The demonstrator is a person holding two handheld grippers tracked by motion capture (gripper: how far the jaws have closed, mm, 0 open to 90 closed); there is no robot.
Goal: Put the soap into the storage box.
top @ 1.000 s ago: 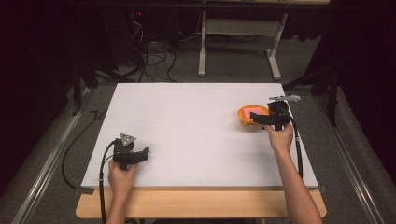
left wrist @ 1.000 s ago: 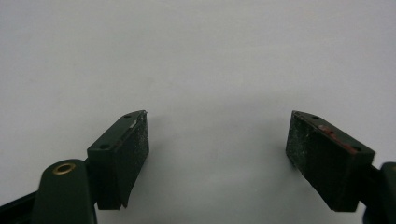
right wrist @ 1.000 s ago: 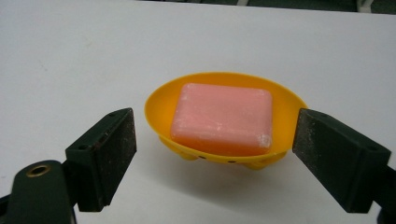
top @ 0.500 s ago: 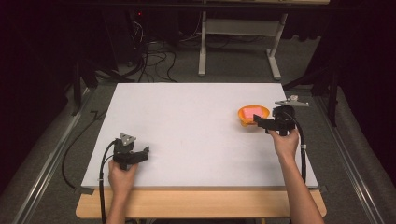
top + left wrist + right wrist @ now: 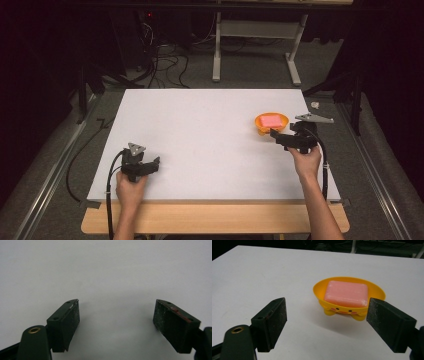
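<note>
Pink soap bar [image 5: 346,293], 1, orange dish [image 5: 321,291], 1, 2 tools

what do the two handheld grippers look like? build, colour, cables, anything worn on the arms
Both are black. The left gripper and right gripper each carry a grey three-cornered plate on top and trail a black cable. The jaws are blocky with scuffed, speckled flat pads; a brass-coloured eyelet sits at the base of one jaw. Forearms are bare, no sleeves or gloves.

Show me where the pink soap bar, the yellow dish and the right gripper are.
pink soap bar [image 5: 346,293]: right gripper view, middle of its top face.
yellow dish [image 5: 318,290]: right gripper view, left part of its rim.
right gripper [image 5: 327,322]: right gripper view, midway between its two open fingertips.
</note>
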